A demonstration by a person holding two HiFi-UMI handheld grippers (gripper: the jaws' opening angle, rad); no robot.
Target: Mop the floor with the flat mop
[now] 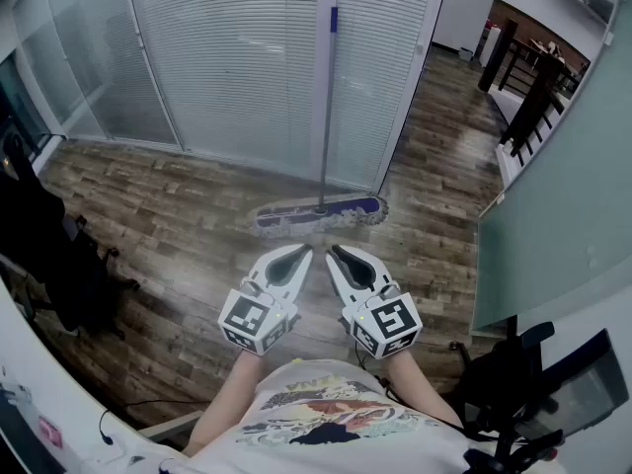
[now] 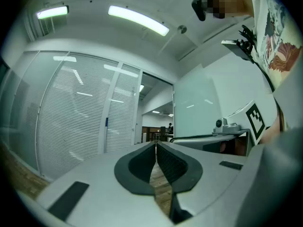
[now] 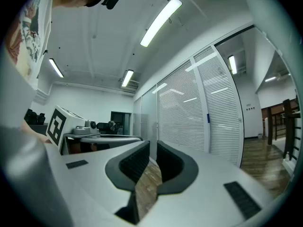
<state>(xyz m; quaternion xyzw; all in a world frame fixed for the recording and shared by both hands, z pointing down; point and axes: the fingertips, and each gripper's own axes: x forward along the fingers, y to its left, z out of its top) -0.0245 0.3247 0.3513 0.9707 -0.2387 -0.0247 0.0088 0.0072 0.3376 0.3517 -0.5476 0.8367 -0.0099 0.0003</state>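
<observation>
Left claw (image 1: 302, 254) and right claw (image 1: 336, 253) sit level, side by side — jaws together on both.

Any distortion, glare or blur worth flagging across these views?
Head view: sharp, blinds bowed slightly, soft sheen on the wood floor. Left gripper view: heavy fisheye, dark corners, bright ceiling light strip. Right gripper view: same fisheye and dark rim.
</observation>
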